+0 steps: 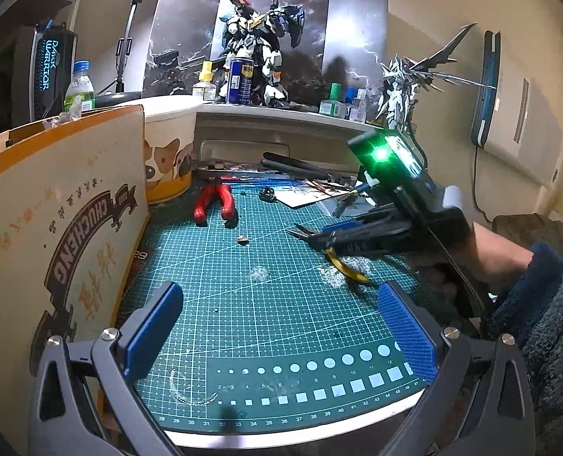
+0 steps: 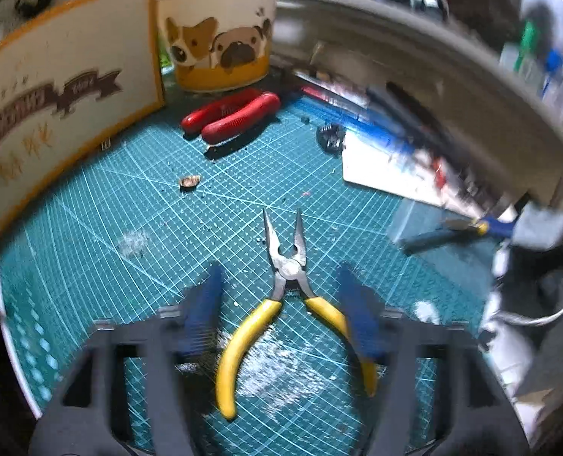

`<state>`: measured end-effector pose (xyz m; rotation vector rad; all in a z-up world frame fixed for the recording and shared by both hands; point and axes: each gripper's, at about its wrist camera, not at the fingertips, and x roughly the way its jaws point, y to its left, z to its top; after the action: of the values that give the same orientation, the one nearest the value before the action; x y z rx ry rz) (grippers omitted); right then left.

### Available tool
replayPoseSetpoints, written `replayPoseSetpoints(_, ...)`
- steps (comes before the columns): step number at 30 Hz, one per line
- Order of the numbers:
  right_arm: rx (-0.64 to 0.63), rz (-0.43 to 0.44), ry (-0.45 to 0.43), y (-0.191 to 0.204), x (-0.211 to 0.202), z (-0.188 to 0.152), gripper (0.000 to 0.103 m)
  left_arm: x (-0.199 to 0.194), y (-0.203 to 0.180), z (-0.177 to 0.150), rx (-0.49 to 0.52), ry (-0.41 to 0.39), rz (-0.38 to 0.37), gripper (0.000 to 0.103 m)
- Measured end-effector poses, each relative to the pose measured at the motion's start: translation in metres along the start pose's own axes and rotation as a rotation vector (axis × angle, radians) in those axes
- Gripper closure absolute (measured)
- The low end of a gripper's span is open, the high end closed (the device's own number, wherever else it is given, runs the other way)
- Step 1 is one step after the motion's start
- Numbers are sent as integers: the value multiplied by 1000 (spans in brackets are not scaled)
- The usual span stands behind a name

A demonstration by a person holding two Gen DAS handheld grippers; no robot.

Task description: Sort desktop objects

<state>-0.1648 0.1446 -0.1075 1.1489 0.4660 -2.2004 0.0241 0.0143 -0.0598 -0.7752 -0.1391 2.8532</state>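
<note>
Yellow-handled needle-nose pliers lie on the green cutting mat, tips pointing away. My right gripper is open, its blue pads either side of the handles; the frame is blurred. In the left wrist view the right gripper hovers low over the pliers, whose yellow handle shows under it. My left gripper is open and empty above the mat's near edge. Red-handled cutters lie at the mat's far side, also in the right wrist view.
A cardboard box stands along the mat's left side. A dog-print paper cup stands behind it. Tools, a white sheet and a blue-handled tool crowd the far right. A raised shelf carries bottles and model robots.
</note>
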Motion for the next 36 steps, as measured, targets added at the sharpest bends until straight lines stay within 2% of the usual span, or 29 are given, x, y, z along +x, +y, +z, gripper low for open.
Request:
replayPoseSetpoints(1, 8, -10, 6, -2, 1, 2, 83, 0, 0, 0, 0, 0, -1, 0)
replayPoseSetpoints(5, 11, -30, 29, 0, 0, 5, 85, -1, 2, 1, -7, -6, -2, 0)
replayPoseSetpoints(8, 21, -52, -7, 4, -10, 6, 86, -1, 3, 2, -9, -9, 1, 0)
replayPoseSetpoints(14, 103, -48, -122, 14, -81, 20, 86, -11, 0, 3, -1, -30, 5, 0)
replayPoseSetpoints(17, 199, -21, -155, 23, -118, 19, 86, -21, -2, 0, 19, -61, 20, 0)
replayPoseSetpoints(21, 337, -30, -136, 40, -139, 6, 86, -39, -4, -16, 36, -108, 42, 0)
replayPoseSetpoints(25, 395, -19, -51, 62, -113, -5, 86, -57, -7, -41, 83, -151, 53, 0)
replayPoseSetpoints(28, 423, -43, 3, 77, -86, -7, 86, -67, -11, -55, 100, -159, 53, 0)
replayPoseSetpoints(36, 493, -15, 94, 103, -36, -22, 85, -84, -11, -64, 95, -197, 33, 0)
